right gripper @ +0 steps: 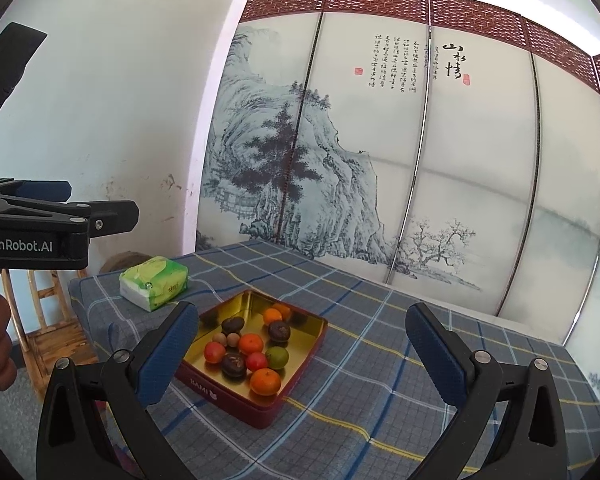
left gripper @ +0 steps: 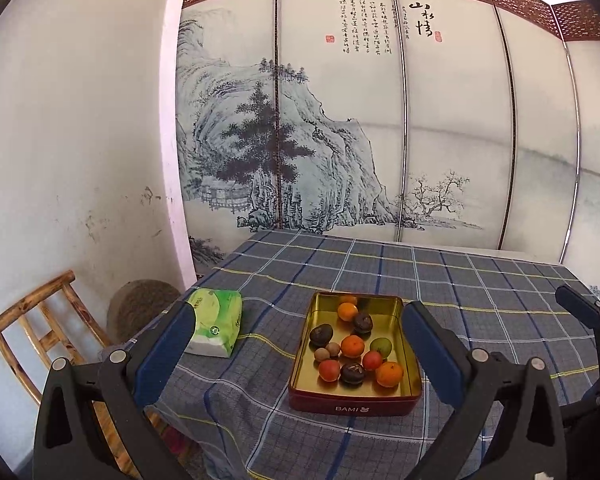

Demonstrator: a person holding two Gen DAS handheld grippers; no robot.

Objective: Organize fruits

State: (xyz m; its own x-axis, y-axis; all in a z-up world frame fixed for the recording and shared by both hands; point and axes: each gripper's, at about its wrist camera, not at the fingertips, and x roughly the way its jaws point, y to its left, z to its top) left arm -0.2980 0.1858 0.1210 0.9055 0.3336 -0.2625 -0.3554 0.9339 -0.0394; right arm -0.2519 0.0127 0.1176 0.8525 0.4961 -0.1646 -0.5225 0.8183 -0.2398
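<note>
A red tin with a gold inside, marked BAMI, stands on the plaid tablecloth. It holds several fruits: oranges, red ones, a green one, dark round ones and small brown ones. My left gripper is open and empty, above and in front of the tin. My right gripper is open and empty, with the tin and fruits at its lower left. The left gripper's body shows at the left edge of the right wrist view.
A green tissue pack lies at the table's left near corner; it also shows in the right wrist view. A wooden chair and a round woven seat stand left of the table. A painted folding screen stands behind.
</note>
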